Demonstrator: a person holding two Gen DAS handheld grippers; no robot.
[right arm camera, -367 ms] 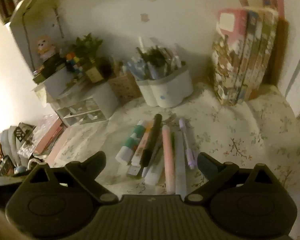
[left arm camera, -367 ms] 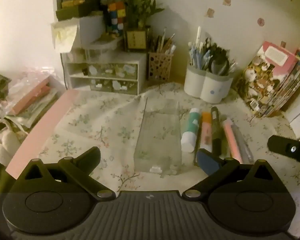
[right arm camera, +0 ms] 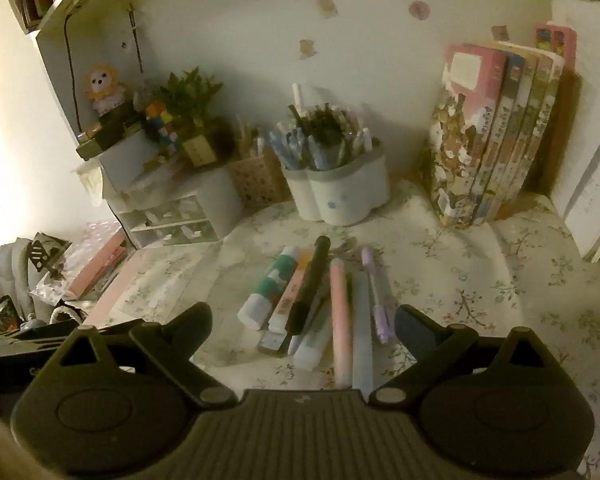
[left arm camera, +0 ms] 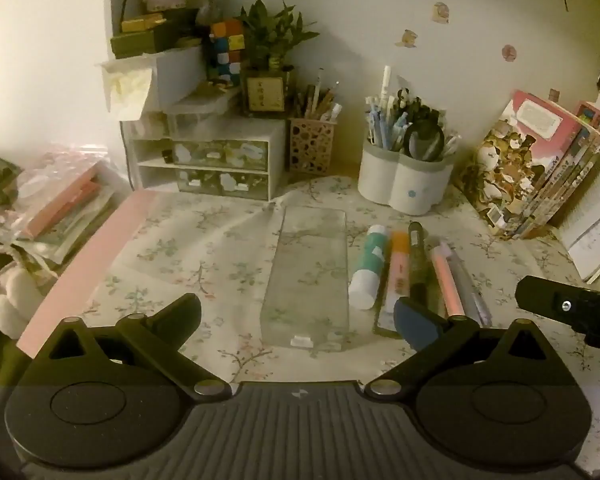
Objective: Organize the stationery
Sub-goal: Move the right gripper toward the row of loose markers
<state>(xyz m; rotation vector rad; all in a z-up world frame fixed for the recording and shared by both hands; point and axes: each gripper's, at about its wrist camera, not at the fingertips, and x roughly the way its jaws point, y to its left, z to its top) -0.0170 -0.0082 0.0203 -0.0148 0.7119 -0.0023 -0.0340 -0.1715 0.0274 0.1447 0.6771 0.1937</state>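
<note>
A clear plastic pencil case [left arm camera: 308, 276] lies flat on the floral tablecloth. To its right lies a row of stationery: a green-and-white glue stick [left arm camera: 367, 266] [right arm camera: 269, 285], an orange-capped marker [left arm camera: 396, 276], a black pen [left arm camera: 417, 256] [right arm camera: 310, 284], a pink pen [left arm camera: 446, 280] [right arm camera: 340, 316] and a purple pen [right arm camera: 374, 292]. My left gripper [left arm camera: 298, 314] is open and empty, just in front of the case. My right gripper [right arm camera: 304, 320] is open and empty, above the near ends of the pens. One of its fingers [left arm camera: 568, 308] shows in the left wrist view.
A white pen holder [left arm camera: 406, 180] [right arm camera: 336, 188] full of pens, a lattice pen cup [left arm camera: 311, 144], a small drawer unit [left arm camera: 208, 164] and a potted plant [left arm camera: 270, 56] stand at the back. Books [left arm camera: 536, 168] [right arm camera: 496, 132] lean at the right. Pink boxes [left arm camera: 64, 200] lie left.
Both grippers have drawn back slightly and tilted up, so more of the wall and shelf shows. Nothing on the table has moved.
</note>
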